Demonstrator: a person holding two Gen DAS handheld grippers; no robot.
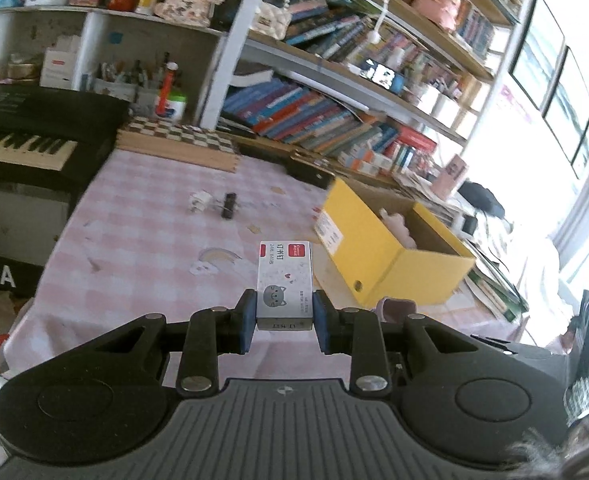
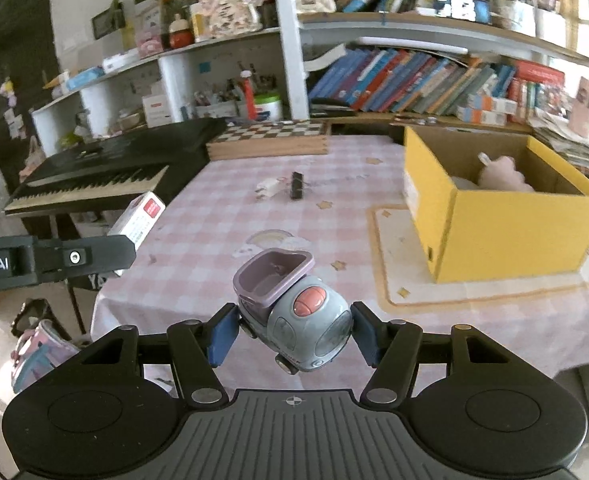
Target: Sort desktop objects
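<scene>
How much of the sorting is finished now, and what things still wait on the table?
Done: a pink plush toy already lies in the yellow box. In hand: the left gripper holds a staple box, and the right gripper holds a toy truck. Left: a white plug and a black clip on the tablecloth.

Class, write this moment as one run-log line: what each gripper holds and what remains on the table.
left gripper: shut on staple box | right gripper: shut on toy truck | table: plug, binder clip | yellow box: open
</scene>
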